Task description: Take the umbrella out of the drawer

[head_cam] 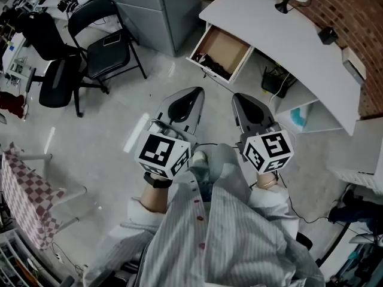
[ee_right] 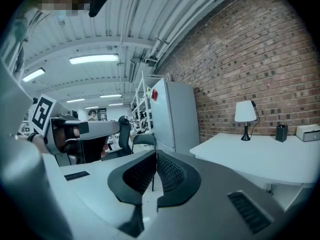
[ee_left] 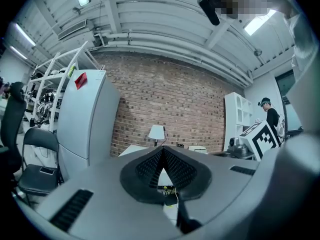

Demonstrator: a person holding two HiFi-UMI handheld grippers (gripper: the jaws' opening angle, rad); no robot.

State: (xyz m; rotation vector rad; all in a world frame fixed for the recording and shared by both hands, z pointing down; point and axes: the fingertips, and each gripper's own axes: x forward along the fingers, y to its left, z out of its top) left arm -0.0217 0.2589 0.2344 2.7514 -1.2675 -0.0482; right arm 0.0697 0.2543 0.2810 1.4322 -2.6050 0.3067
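With jaws together and empty, the left gripper (head_cam: pixel 192 93) and right gripper (head_cam: pixel 239 98) risk merely shoving the umbrella (head_cam: pixel 210 63) inside the drawer (head_cam: pixel 242 60).

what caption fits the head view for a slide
Left hand-held gripper and right hand-held gripper, both shut, held short of the open drawer of a white desk

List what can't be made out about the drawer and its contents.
- Head view: only a dark clump shows at the front end of the drawer, too small to identify.
- Left gripper view: the drawer is hidden behind the left gripper's body.
- Right gripper view: the right gripper's body covers the space under the desk.
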